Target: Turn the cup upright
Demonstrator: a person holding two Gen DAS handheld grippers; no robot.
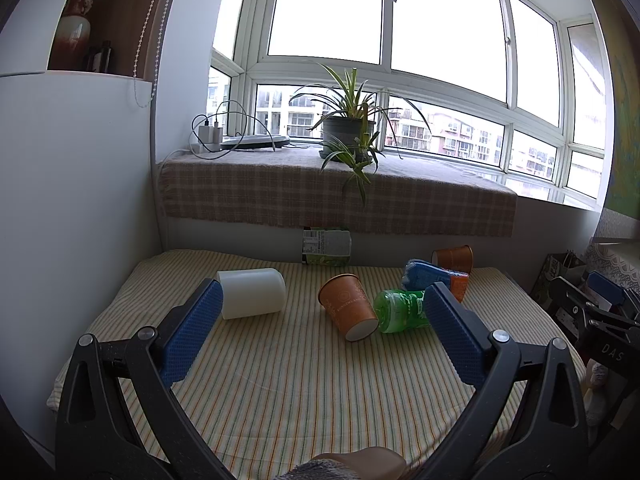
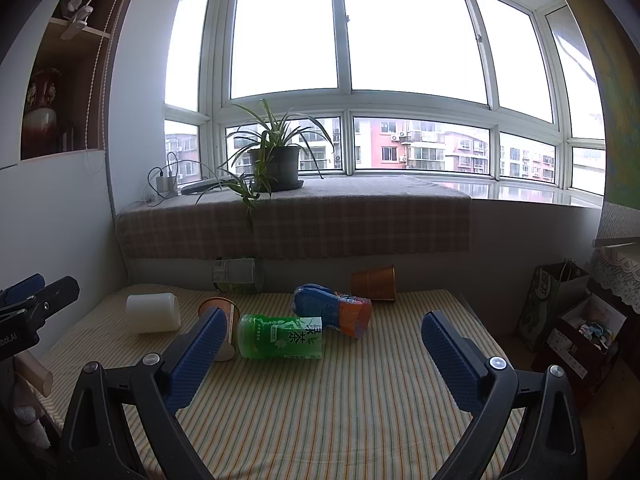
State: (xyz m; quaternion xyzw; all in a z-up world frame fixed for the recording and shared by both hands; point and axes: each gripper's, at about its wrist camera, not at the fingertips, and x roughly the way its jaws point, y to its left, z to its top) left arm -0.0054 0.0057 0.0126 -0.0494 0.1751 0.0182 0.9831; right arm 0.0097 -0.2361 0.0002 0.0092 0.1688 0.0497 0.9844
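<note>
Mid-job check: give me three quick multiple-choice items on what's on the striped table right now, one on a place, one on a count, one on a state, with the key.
1. What lies right beside the near orange cup?
A. white cup
B. green bottle
C. plant pot

2. How many orange cups are on the striped table?
A. one
B. two
C. four

3. How is the white cup positioned?
A. upright
B. upside down
C. on its side

Answers:
1 B, the green bottle lies against that cup's right side.
2 B, the near one plus the far orange cup by the wall.
3 C, its round wall rests on the cloth.

Both left tongs and right tongs are open and empty.
</note>
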